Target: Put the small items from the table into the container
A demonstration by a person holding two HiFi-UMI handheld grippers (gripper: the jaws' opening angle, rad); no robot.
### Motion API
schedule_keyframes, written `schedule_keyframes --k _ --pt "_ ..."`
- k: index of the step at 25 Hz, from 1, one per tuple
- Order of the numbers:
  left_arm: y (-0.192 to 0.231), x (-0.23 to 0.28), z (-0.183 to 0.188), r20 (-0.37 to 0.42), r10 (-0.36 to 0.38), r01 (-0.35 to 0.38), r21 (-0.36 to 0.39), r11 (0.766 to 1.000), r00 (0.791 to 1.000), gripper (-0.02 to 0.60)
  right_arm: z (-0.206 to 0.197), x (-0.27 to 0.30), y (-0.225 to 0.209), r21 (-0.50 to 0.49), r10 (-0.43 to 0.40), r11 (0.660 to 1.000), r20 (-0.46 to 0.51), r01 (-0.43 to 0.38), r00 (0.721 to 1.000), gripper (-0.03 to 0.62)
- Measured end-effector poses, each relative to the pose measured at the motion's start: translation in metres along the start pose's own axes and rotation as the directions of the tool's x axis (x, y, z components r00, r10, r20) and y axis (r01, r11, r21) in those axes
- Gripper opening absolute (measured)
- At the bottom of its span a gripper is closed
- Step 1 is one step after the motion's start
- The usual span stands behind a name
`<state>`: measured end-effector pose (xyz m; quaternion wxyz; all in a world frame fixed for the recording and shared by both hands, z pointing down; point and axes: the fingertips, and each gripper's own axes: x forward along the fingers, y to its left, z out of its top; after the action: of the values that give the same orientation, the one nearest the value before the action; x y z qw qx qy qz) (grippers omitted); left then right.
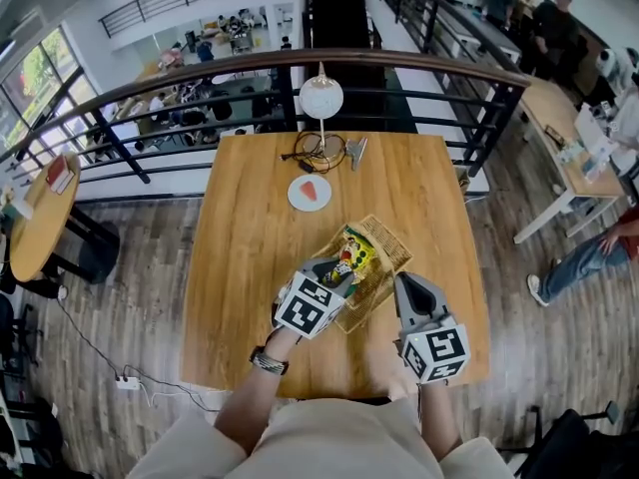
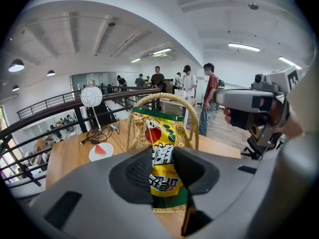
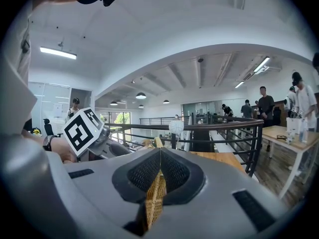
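A woven wicker basket [image 1: 384, 247] with an arched handle [image 2: 133, 126] stands on the wooden table [image 1: 240, 257], near its front edge. My left gripper [image 1: 334, 265] is shut on a yellow and green snack bag [image 2: 159, 133], its pads pressing the bag's lower half. The bag [image 1: 351, 255] hangs upright over the basket's near side. At the basket's right side, my right gripper [image 1: 401, 279] is shut on the basket's wicker rim [image 3: 154, 203], which shows as a thin woven strip between the closed pads [image 3: 142, 176]. The left gripper's marker cube [image 3: 82, 131] shows in the right gripper view.
Farther back on the table lie a white plate with a red slice [image 1: 310, 193], a tangle of cable [image 1: 318, 151], a small grey item [image 1: 356, 153] and a round white lamp [image 1: 320, 98]. A black railing [image 1: 419, 68] runs behind the table. People stand at the far right.
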<state>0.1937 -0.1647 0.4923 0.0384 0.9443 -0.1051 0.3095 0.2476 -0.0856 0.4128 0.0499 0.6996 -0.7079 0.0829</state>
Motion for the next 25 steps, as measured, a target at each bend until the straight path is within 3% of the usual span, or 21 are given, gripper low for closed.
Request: schedule_keyframes --k 13,25 --pt "-0.009 0.026 0.003 -0.065 -0.049 0.051 0.034 0.998 0.997 0.130 -0.004 0.010 -0.022 0.007 0.005 1.000 -0.012 -0.005 1.000 0.014" --pt "-0.007 0.049 0.020 -0.020 0.009 -0.007 0.103 0.995 1.000 0.155 -0.011 0.010 -0.039 0.019 -0.004 1.000 -0.026 0.005 1.000 0.014"
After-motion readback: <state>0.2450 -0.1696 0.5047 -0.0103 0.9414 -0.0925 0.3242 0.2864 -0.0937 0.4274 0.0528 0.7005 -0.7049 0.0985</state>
